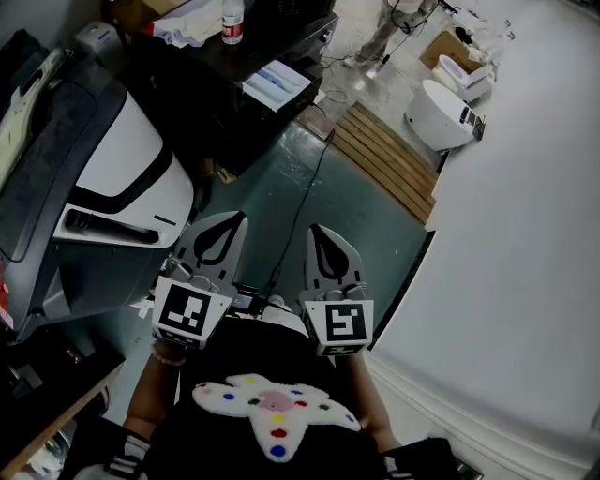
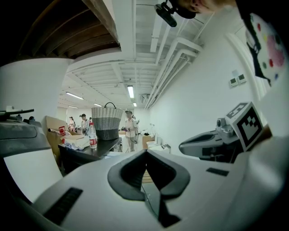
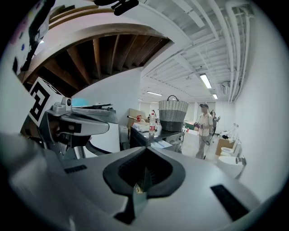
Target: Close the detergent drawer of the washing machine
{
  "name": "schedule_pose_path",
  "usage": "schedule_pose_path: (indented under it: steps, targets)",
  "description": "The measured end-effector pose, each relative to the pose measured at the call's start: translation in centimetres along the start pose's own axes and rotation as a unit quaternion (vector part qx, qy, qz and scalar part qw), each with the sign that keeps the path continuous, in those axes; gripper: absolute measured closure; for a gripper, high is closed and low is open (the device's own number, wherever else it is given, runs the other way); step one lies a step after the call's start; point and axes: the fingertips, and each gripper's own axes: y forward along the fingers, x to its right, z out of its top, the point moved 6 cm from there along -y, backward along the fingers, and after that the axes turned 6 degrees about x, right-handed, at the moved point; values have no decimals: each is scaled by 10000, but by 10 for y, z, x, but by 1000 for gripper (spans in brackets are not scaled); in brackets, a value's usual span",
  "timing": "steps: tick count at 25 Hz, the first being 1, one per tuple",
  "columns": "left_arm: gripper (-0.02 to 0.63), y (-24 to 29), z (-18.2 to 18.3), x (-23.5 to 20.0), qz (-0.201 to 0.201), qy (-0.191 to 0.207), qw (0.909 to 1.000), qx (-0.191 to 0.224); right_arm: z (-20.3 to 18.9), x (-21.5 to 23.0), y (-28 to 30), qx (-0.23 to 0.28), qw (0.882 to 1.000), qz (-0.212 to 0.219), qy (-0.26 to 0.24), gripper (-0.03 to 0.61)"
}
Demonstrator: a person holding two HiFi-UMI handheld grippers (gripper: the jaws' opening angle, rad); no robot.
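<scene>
Head view, looking steeply down: the left gripper (image 1: pixel 231 225) and right gripper (image 1: pixel 321 234) are held side by side, near each other, over a teal floor (image 1: pixel 281 202), both pointing away from the person. Each gripper's own view shows its jaws closed tip to tip with nothing between them. The washing machine (image 1: pixel 122 159), white and dark, stands at the left; its detergent drawer (image 1: pixel 105 226), a white tray with a dark bar, appears pulled out from the front. The left gripper is near the drawer but apart from it; the right gripper lies farther off. Beyond, a dark counter (image 1: pixel 216 66) carries a bottle (image 1: pixel 232 21) and a woven basket (image 2: pixel 107 122). A wooden pallet (image 1: pixel 389 159) lies on the floor, and a person (image 2: pixel 130 131) stands in the distance.
</scene>
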Motion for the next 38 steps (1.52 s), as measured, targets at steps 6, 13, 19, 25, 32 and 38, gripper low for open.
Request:
schedule_pose_path:
  steps: [6,13,19,25,32,38]
  targets:
    - [604,-5,0,-12,-45,20,10000,-26,8,-9,7,83,9999,-110,-52,575]
    - [604,-13,5,-26,-185,83,9997,159,9,-24,11,106,9995,-269,-115,575]
    - [604,-23,2,-38,-214,33,9994,262,10,-38,13,126,9990,-406,-141,575]
    - [604,-22,0,-40,-266,22,9993,262,7,-36,11,51,9988,-476,-84,575]
    - [603,-8,4,-48,-134,26,9995,285,8,-22,28,64,9990,-428,-102,575]
    - [603,18,3,-58,73,16,9996,277,5,-1,57,72,9997,-200,-134,575]
